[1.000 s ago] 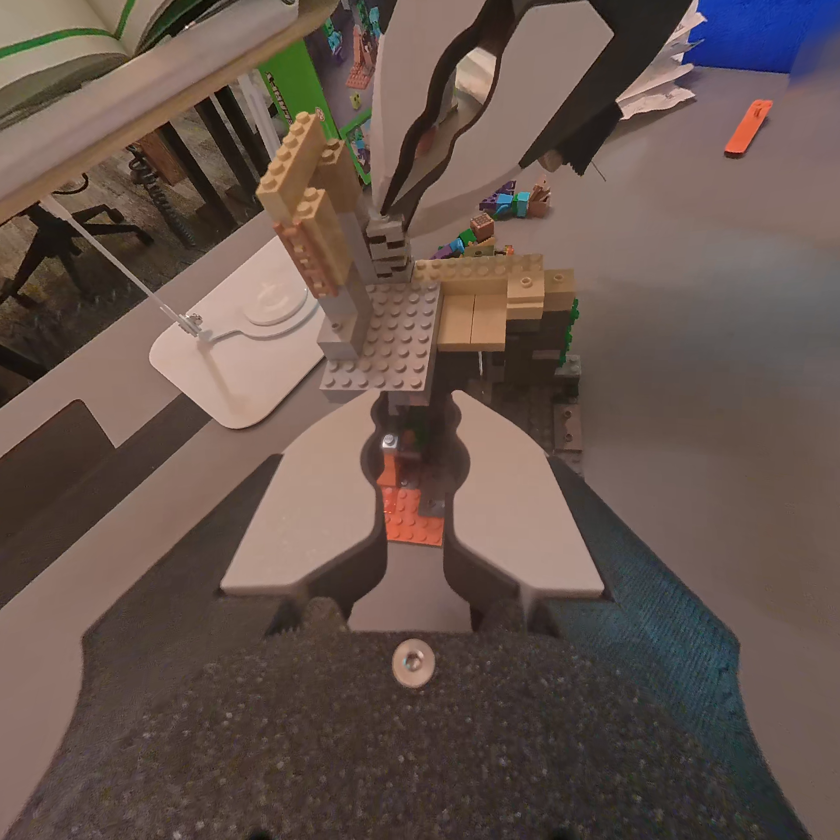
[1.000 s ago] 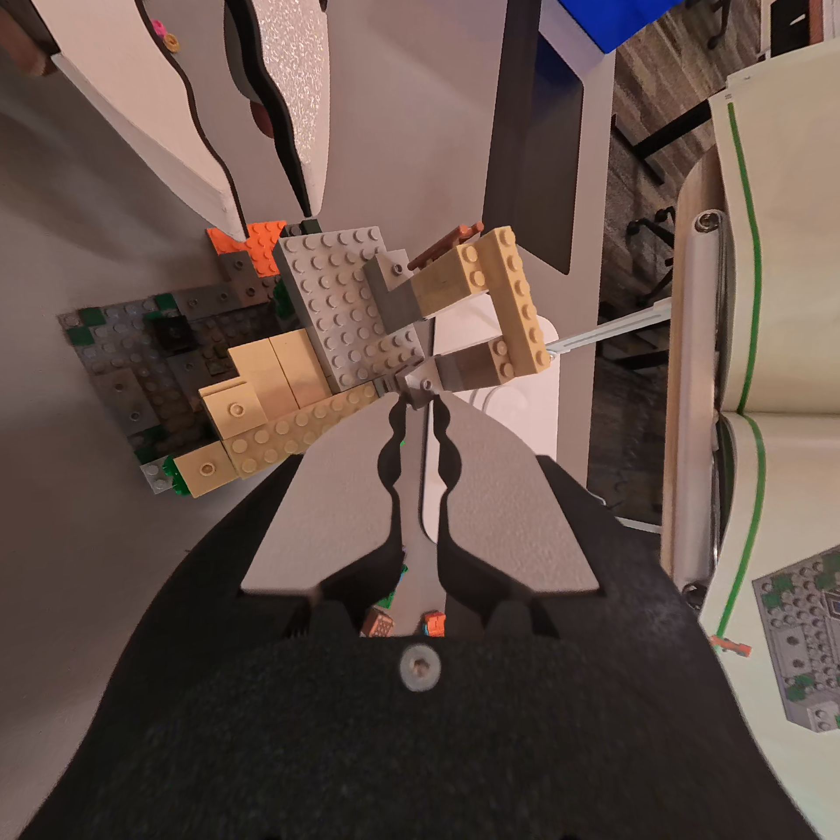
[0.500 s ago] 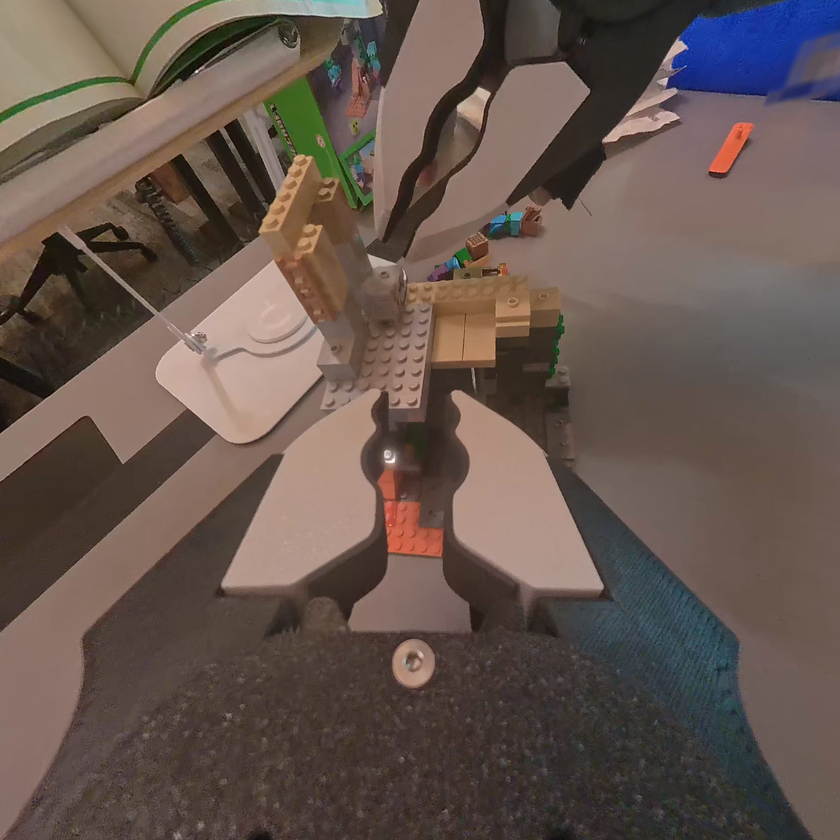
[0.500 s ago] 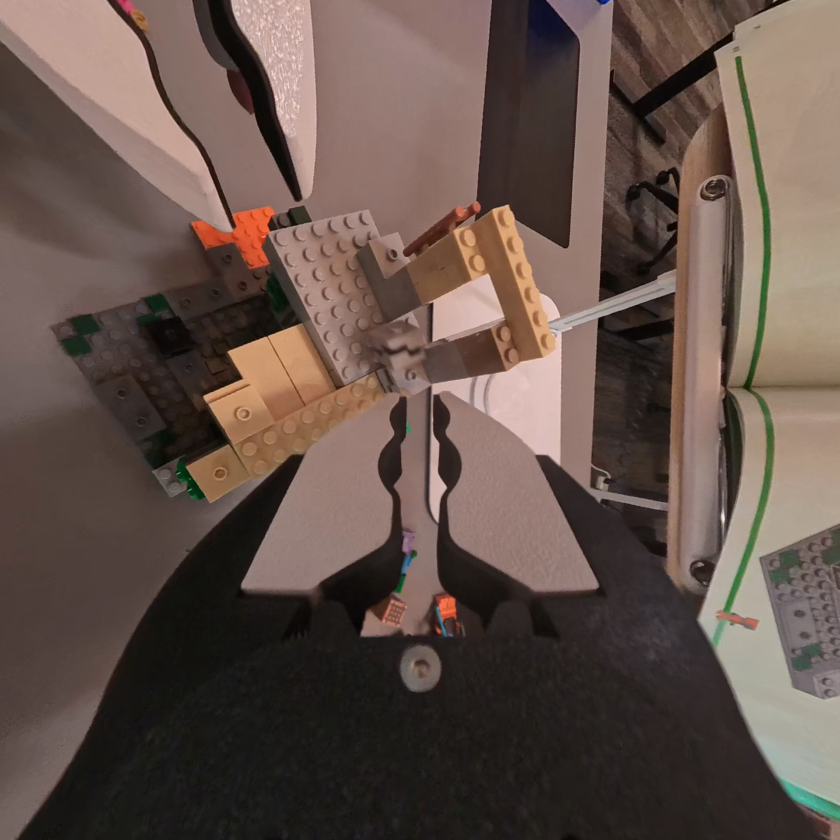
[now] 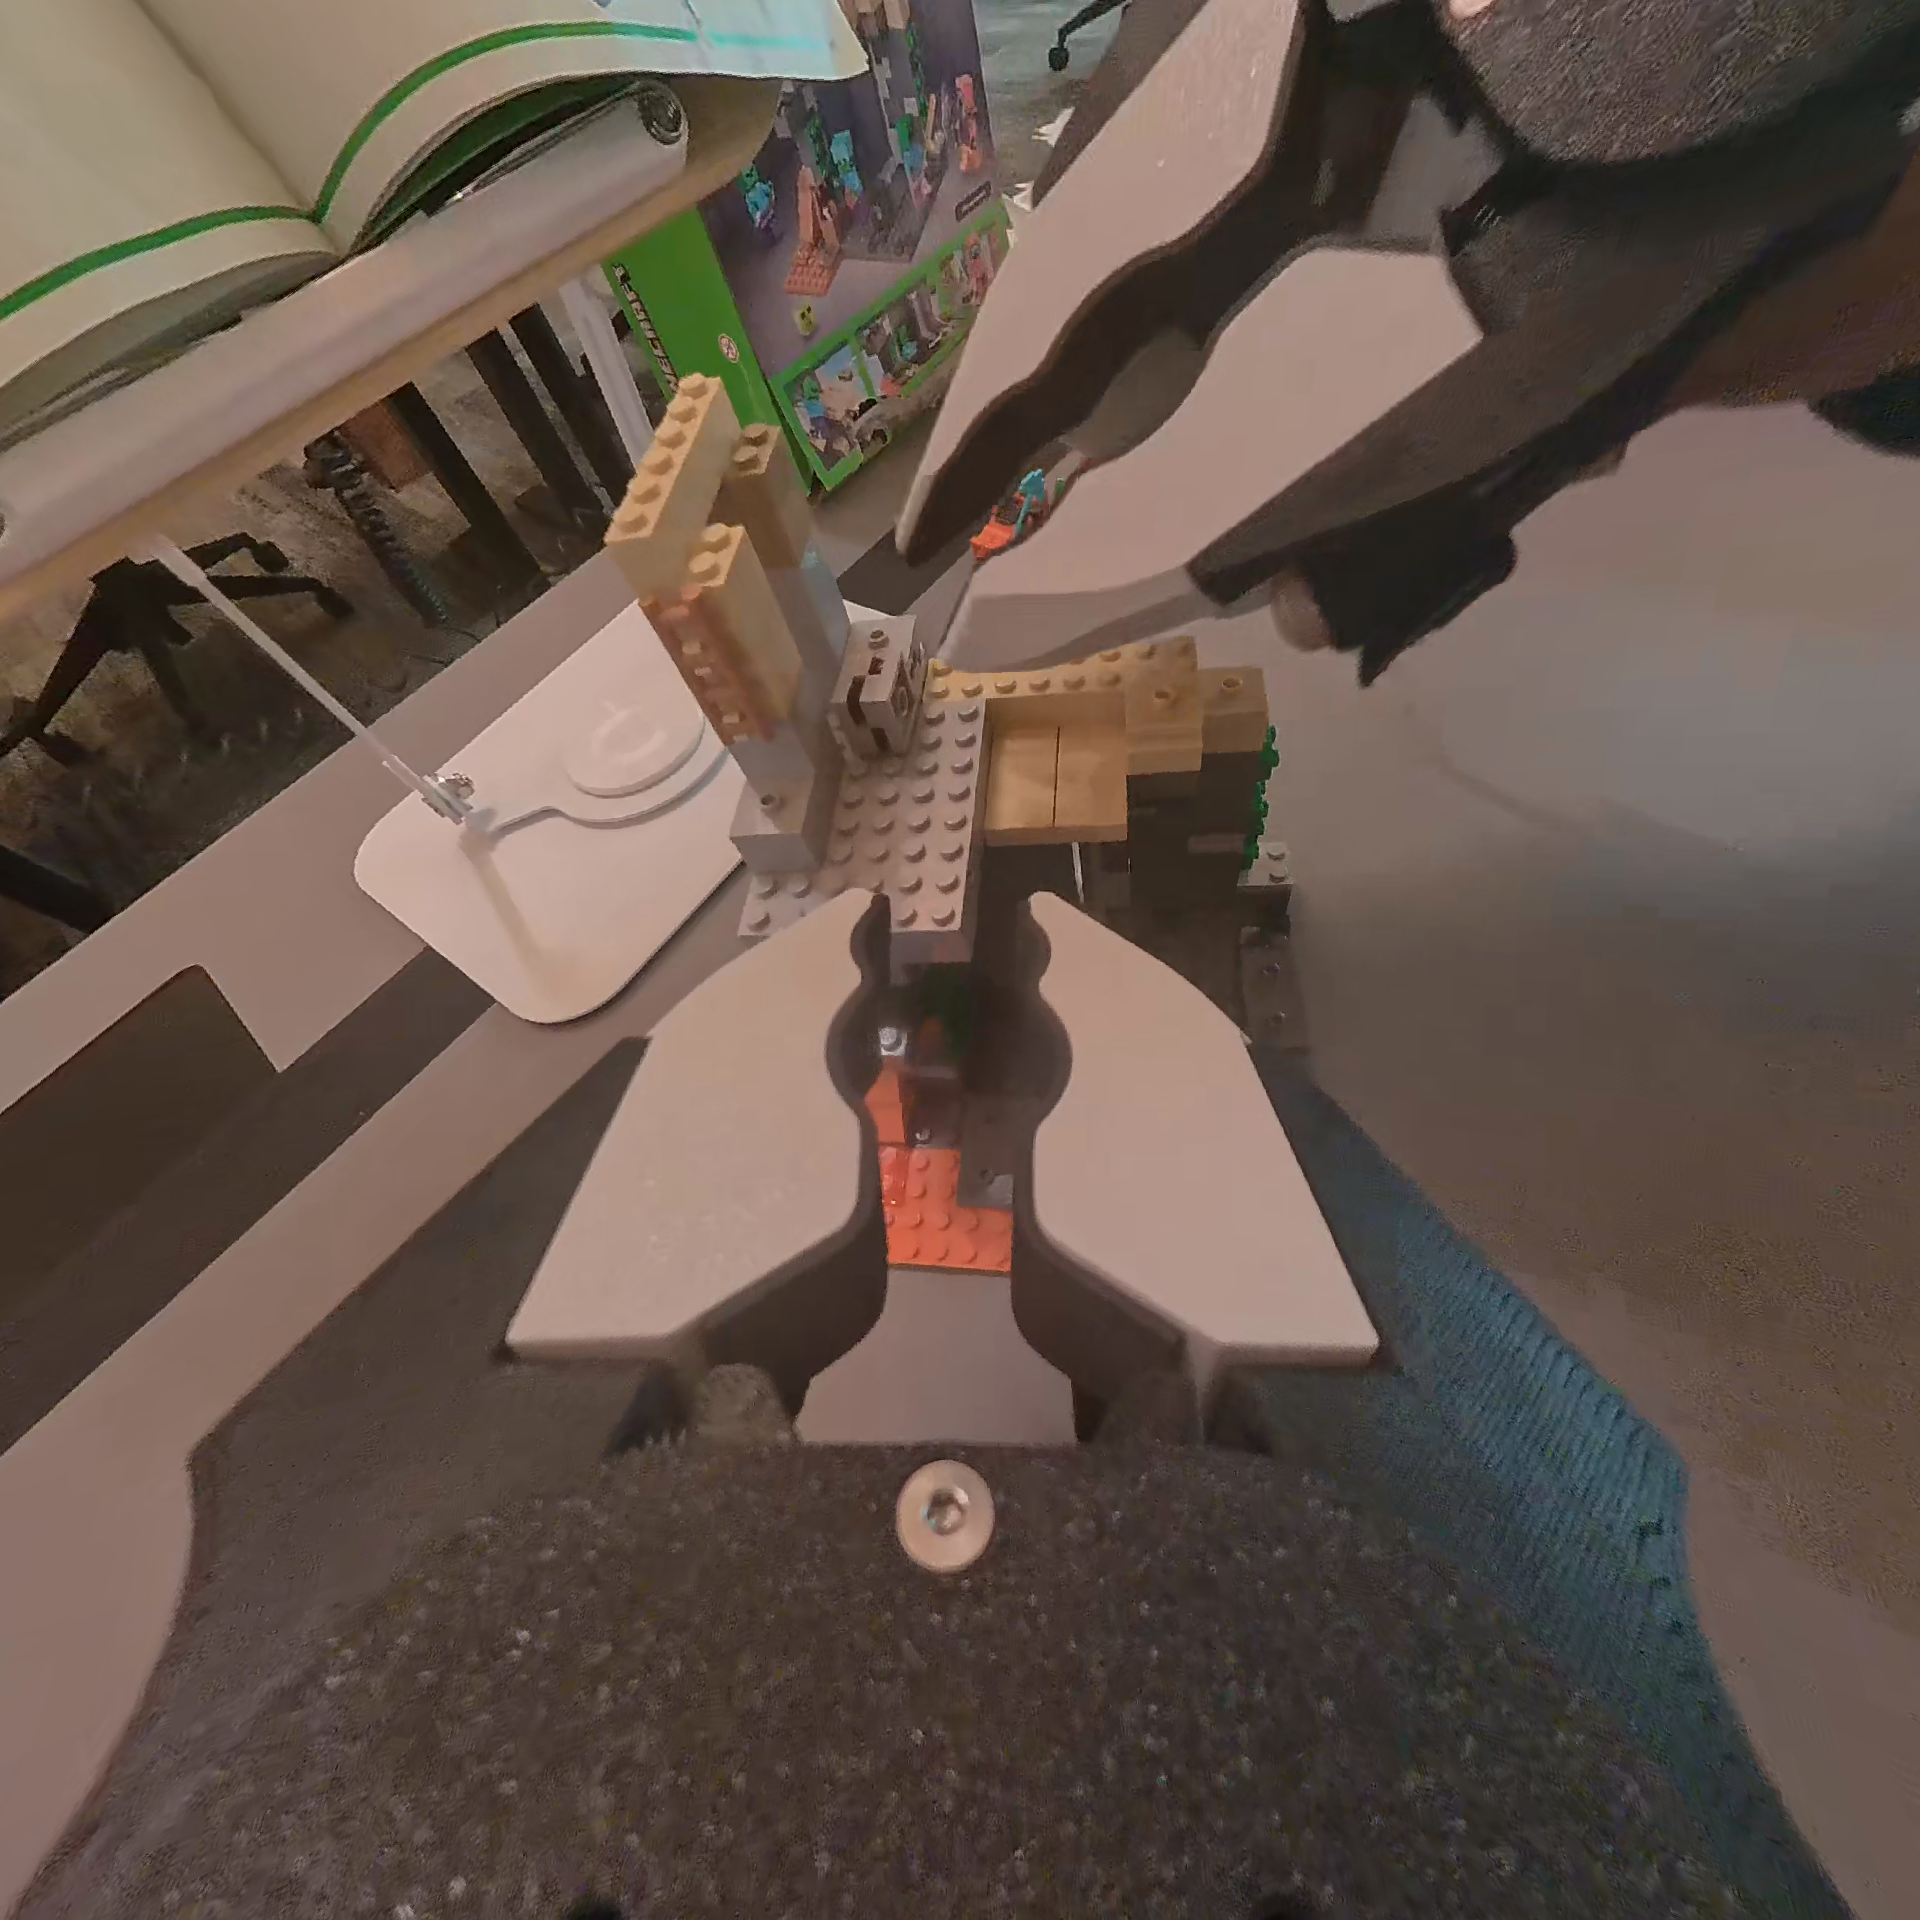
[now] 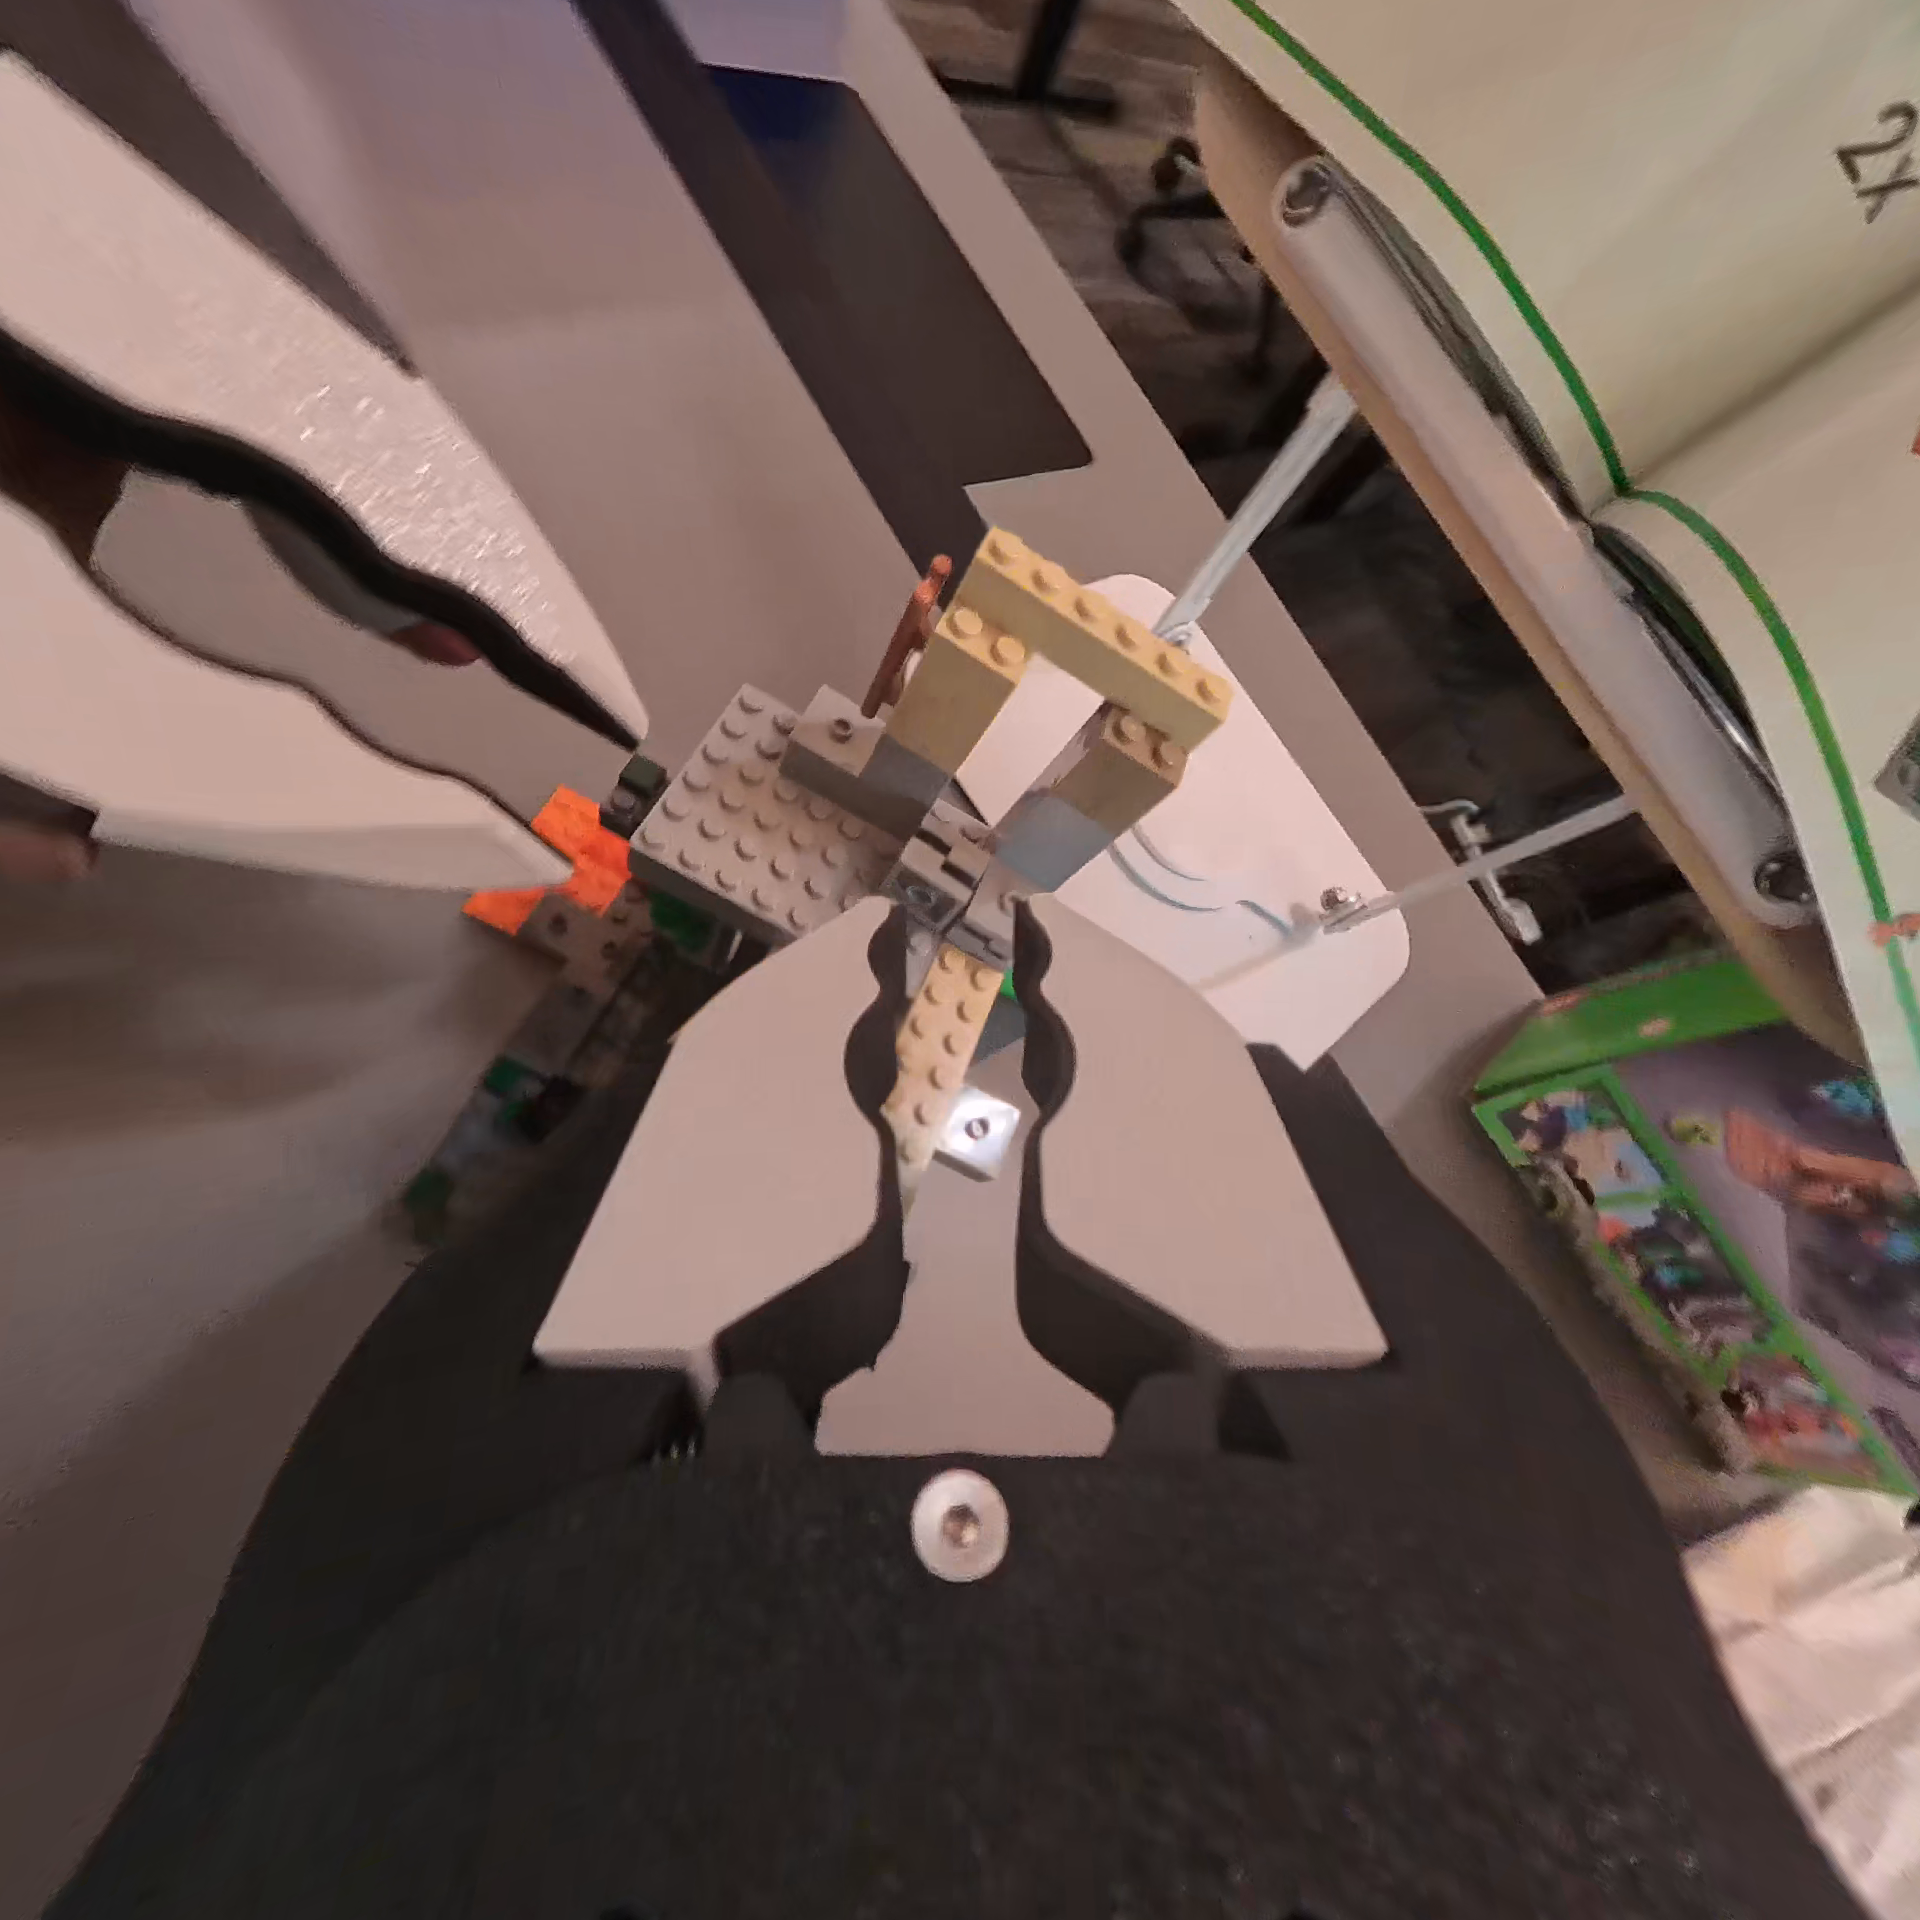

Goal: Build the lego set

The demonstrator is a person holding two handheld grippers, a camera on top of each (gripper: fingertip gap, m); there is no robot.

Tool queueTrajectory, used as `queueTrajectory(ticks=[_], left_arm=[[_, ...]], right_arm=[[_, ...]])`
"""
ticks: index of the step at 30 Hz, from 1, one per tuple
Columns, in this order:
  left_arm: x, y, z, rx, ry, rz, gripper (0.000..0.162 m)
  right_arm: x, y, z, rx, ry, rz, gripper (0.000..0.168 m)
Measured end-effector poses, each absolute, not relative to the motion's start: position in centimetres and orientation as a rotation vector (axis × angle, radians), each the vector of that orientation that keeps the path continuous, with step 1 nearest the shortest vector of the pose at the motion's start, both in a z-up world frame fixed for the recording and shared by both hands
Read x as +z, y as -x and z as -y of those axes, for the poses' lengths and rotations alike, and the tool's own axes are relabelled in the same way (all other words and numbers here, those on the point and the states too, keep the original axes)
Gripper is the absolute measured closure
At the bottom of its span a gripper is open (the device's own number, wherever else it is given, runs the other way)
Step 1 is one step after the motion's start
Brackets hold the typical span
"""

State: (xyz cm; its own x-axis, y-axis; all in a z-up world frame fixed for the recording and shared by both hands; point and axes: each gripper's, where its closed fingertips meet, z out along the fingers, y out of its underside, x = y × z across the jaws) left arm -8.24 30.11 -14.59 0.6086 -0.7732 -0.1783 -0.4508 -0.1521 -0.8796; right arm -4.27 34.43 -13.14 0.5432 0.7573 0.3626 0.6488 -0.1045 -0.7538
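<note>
at far left of the left wrist view an open instruction booklet (image 5: 208, 156) lies on a raised stand, whose white base plate (image 5: 540, 862) rests on the grey table (image 5: 1610, 1039). right of it the set's box (image 5: 831, 260) stands behind the model (image 5: 904, 821), which sits mid-table.

the model looks well along: a dark base with an orange plate (image 5: 940, 1205) low at the front, a grey studded platform (image 5: 914, 831) on top, a tan arch (image 5: 717, 582) rising from its left edge, and tan bricks (image 5: 1122, 717) along its right. a small grey printed piece (image 5: 878, 691) stands on the platform's back corner, beside the arch; whether it is fully pressed down i cannot tell.

the left gripper (image 5: 951, 925) has its jaws parted, straddling the platform's near edge; i cannot tell whether they press it or only bracket it.

the right gripper (image 5: 925, 613), coming in from the upper right, has its tips spread just by the printed piece and holds nothing; its own view shows its fingers (image 6: 779, 1091) apart.

loose pieces (image 5: 1013, 514) lie behind on the table, so i judge more steps remain.
</note>
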Motion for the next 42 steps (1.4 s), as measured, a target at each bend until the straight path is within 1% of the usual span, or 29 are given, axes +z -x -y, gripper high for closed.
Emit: queueTrajectory(ticks=[6, 7, 10, 17, 22, 24, 27, 29, 32, 35, 38, 39, 40, 42], left_arm=[[-14.3, 8.4, -29.6, -0.415, 1.775, -0.985, 0.140], [-14.2, 8.4, -29.5, -0.417, 1.772, -0.983, 0.140], [-14.2, 8.5, -29.5, -0.433, 1.773, -0.976, 0.140], [-14.4, 8.5, -29.5, -0.486, 1.780, -0.951, 0.140], [-13.4, 8.0, -29.7, -0.552, 1.710, -0.898, 0.136], [-12.1, 7.9, -29.6, -0.546, 1.628, -0.874, 0.132], [-9.7, 7.7, -29.0, -0.502, 1.486, -0.861, 0.131], [-8.4, 7.5, -28.3, -0.464, 1.406, -0.866, 0.131], [-6.6, 7.4, -27.2, -0.417, 1.303, -0.875, 0.136], [-5.8, 7.4, -26.5, -0.412, 1.280, -0.885, 0.141], [-5.6, 7.0, -25.7, -0.489, 1.279, -0.903, 0.145], [-5.6, 7.0, -25.7, -0.487, 1.276, -0.905, 0.148], [-5.5, 7.0, -25.6, -0.478, 1.266, -0.907, 0.151], [-5.4, 6.9, -25.4, -0.469, 1.255, -0.926, 0.156]], right_arm=[[-14.5, 5.4, -35.5, 0.113, 1.940, 1.081, 0.143], [-14.6, 5.4, -35.6, 0.100, 1.943, 1.085, 0.146], [-14.8, 5.4, -35.6, 0.081, 1.953, 1.112, 0.150], [-14.2, 5.6, -34.8, 0.188, 1.869, 1.146, 0.151], [-11.1, 7.3, -32.0, 0.577, 1.678, 1.110, 0.152], [-9.2, 7.8, -30.5, 0.805, 1.611, 1.043, 0.152], [-6.6, 8.4, -28.1, 1.156, 1.534, 0.922, 0.152], [-5.5, 8.6, -26.9, 1.316, 1.492, 0.863, 0.152], [-5.1, 8.5, -25.9, 1.433, 1.466, 0.817, 0.152], [-4.9, 8.0, -25.3, 1.485, 1.437, 0.814, 0.152], [-4.9, 7.4, -24.9, 1.481, 1.408, 0.839, 0.153], [-5.2, 7.4, -25.0, 1.463, 1.420, 0.853, 0.155], [-5.5, 7.3, -25.0, 1.437, 1.433, 0.871, 0.161], [-5.6, 7.3, -24.8, 1.417, 1.432, 0.901, 0.159]])
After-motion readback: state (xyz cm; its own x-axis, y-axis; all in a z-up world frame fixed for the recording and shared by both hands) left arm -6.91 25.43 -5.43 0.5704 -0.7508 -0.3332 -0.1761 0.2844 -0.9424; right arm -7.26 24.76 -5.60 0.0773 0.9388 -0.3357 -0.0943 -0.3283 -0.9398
